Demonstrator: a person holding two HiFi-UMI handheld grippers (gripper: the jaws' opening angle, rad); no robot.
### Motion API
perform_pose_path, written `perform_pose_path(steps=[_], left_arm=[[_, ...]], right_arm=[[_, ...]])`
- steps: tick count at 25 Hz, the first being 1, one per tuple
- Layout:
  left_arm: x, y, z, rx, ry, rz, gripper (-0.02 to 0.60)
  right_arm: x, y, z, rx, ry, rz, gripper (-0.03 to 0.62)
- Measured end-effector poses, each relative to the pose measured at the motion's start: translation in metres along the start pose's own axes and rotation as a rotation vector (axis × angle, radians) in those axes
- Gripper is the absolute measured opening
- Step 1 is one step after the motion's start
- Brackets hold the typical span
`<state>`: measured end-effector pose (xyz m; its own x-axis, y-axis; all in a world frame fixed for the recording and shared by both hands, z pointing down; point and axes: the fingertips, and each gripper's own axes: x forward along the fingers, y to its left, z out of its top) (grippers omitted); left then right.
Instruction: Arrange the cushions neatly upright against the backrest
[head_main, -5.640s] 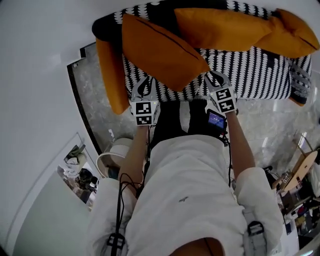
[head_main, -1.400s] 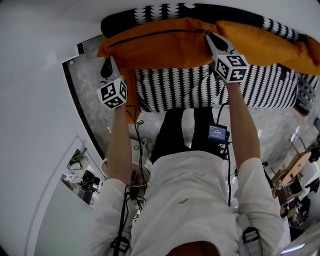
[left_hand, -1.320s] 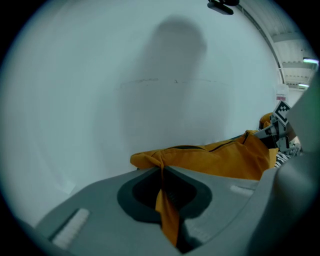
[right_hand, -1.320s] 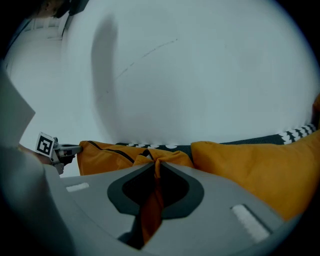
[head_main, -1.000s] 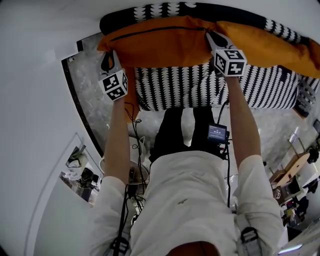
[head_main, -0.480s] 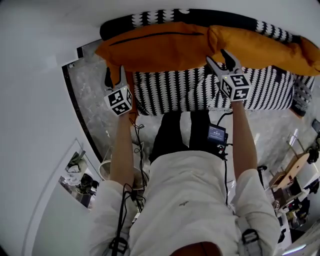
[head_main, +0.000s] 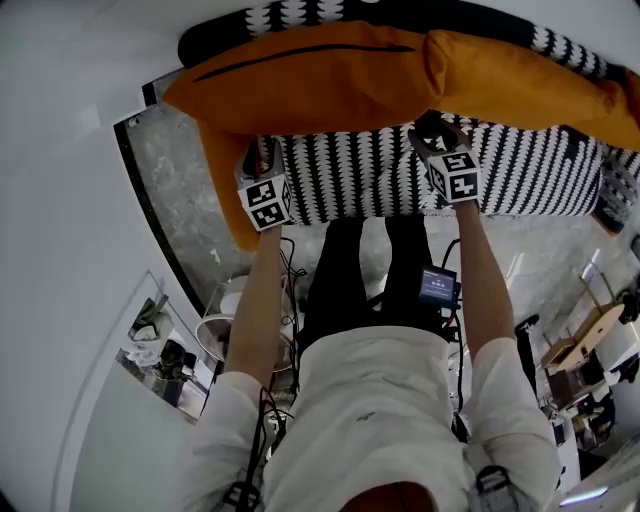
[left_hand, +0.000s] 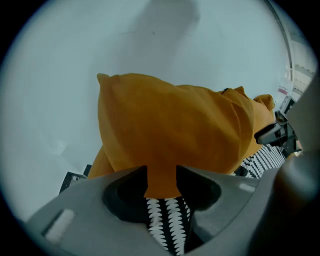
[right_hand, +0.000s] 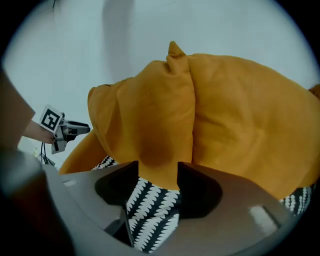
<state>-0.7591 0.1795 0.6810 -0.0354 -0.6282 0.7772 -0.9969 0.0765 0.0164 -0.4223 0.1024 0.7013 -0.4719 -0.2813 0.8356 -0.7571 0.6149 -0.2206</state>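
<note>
Indoors, cushions (head_main: 330, 80) on patterned sofa (head_main: 350, 172), marble floor (head_main: 185, 200)

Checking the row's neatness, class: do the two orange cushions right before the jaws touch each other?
Touching. The right gripper view shows the left orange cushion pressed flush against the right orange cushion, no gap along their seam.

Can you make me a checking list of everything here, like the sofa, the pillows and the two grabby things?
Surface: black-and-white patterned sofa.
Job's things: left cushion and right cushion, both orange, stand against the backrest; third cushion at the sofa's left end.
Clutter: small items at lower left, too small to tell.
Grippers: left hand-held gripper open, empty; right hand-held gripper open, empty.
Cables: black cables hang by the person's left arm.
Surroundings: marble floor, white wall.
</note>
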Motion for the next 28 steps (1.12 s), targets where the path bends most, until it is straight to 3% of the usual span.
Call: perform_pose_path(steps=[2, 4, 5, 8, 13, 16, 21, 28], left_arm=[[0.014, -0.001, -0.018, -0.004, 0.024, 0.007, 0.147], [0.027, -0.003, -0.040, -0.007, 0.060, 0.013, 0.022], [0.034, -0.006, -0.051, -0.007, 0.081, 0.009, 0.004], [0.056, -0.016, -0.072, -0.011, 0.133, -0.028, 0.002], [0.076, -0.014, -0.069, -0.019, 0.176, -0.038, 0.002], [0.085, -0.004, -0.050, -0.031, 0.152, -0.024, 0.002], [0.097, 0.003, -0.024, 0.011, 0.099, -0.004, 0.000], [0.105, 0.014, -0.002, -0.014, 0.045, 0.007, 0.000]], right_arm=[[0.013, -0.005, -0.013, -0.019, 0.018, -0.021, 0.231], [0.026, -0.010, -0.027, -0.038, 0.048, -0.041, 0.161], [0.032, -0.012, -0.033, -0.050, 0.063, -0.050, 0.148], [0.053, -0.018, -0.042, -0.081, 0.085, -0.061, 0.118], [0.072, -0.019, -0.035, -0.081, 0.090, -0.071, 0.109], [0.077, -0.016, -0.025, -0.058, 0.074, -0.083, 0.109], [0.087, -0.012, -0.002, -0.028, 0.034, -0.108, 0.104], [0.103, -0.004, 0.048, -0.028, -0.016, -0.094, 0.097]])
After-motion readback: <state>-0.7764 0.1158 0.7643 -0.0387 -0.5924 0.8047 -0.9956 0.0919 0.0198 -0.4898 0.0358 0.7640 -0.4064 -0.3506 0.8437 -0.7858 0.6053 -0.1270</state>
